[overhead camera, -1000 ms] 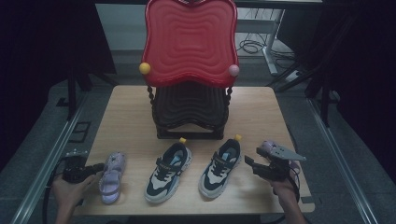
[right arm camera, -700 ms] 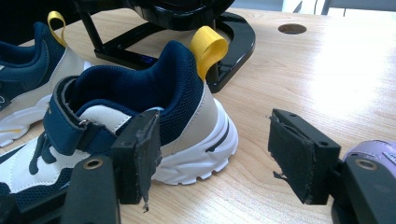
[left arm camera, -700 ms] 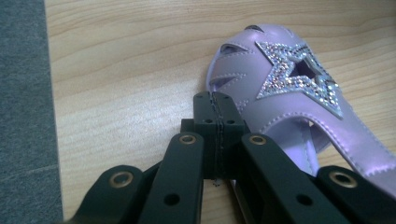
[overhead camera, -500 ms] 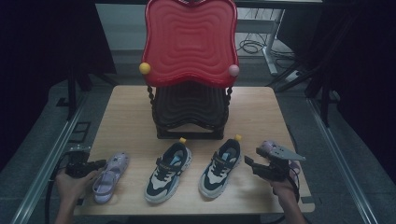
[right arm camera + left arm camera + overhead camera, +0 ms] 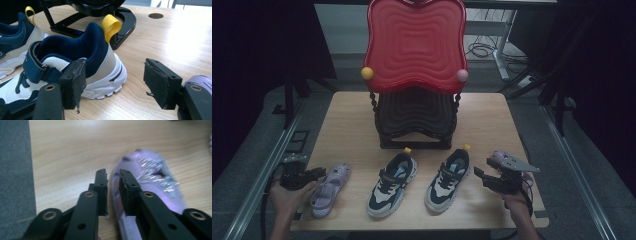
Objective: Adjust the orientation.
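A: Going left to right. Left gripper (image 5: 314, 174) sits at the table's (image 5: 492, 125) front-left corner, held low in the person's left hand (image 5: 287, 192).

B: Jaws?

A: A narrow gap, and they've just been opening. In the left gripper view the lilac sandal's (image 5: 147, 182) side edge lies right at that gap, with the right-hand jaw over the shoe and the left-hand one over bare wood. Pads don't look pressed on it. Blurry, so I can't tell whether they touch it.

B: Where's the sandal overall?

A: In the high view the lilac sandal (image 5: 329, 189) lies flat near the front-left edge, just beside the gripper tips, well apart from the sneakers.

B: Next.

A: Left sneaker (image 5: 392, 182) and right sneaker (image 5: 449, 177), navy and white with yellow heel loops, are side by side at front centre, toes toward the person. Behind them is a dark stand (image 5: 414, 120) with a red wavy tray (image 5: 414, 45) propped upright on it.

B: Right side?

A: Right gripper (image 5: 479, 175) is in the right hand (image 5: 514, 200), just right of the right sneaker. Jaws are wide apart and hold nothing; in the right gripper view, the right sneaker's (image 5: 75, 60) heel is by the left-hand jaw, and bare wood lies between the pads. A second lilac sandal (image 5: 200, 81) peeks in at the right edge behind the jaw.
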`<action>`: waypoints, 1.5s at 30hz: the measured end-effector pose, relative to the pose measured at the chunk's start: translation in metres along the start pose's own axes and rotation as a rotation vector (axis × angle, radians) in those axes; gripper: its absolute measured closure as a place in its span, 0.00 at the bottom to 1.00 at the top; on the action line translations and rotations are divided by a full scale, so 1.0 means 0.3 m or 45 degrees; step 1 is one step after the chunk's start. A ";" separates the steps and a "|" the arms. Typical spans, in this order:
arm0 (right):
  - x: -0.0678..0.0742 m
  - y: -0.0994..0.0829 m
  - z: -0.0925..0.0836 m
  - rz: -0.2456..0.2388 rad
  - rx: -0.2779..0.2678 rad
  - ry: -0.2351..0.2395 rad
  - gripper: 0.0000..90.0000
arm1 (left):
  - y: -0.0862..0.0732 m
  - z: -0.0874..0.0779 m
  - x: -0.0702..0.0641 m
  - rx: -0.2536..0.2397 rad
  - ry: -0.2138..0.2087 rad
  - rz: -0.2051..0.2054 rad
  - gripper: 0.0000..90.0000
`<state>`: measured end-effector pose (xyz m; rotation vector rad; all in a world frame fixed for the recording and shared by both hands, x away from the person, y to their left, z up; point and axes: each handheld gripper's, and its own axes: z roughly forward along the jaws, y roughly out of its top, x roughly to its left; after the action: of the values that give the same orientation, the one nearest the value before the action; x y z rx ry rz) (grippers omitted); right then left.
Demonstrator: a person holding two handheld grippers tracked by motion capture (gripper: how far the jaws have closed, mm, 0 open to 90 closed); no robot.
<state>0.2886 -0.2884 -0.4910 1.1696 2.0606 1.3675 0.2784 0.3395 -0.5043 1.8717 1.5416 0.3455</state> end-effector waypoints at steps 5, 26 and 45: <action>0.001 0.000 0.000 -0.003 0.001 0.000 0.38 | 0.025 -0.035 -0.053 -0.062 -0.042 0.040 0.71; 0.013 0.016 -0.021 -0.008 0.021 0.017 0.42 | 0.096 -0.092 -0.231 -0.270 -0.168 0.082 0.58; -0.011 0.066 -0.138 -0.057 0.029 -0.019 0.77 | 0.074 -0.091 -0.194 -0.258 -0.253 0.082 0.55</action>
<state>0.2694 -0.3106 -0.4554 1.1325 2.0844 1.3136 0.2638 0.2921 -0.4576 1.7431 1.2683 0.3214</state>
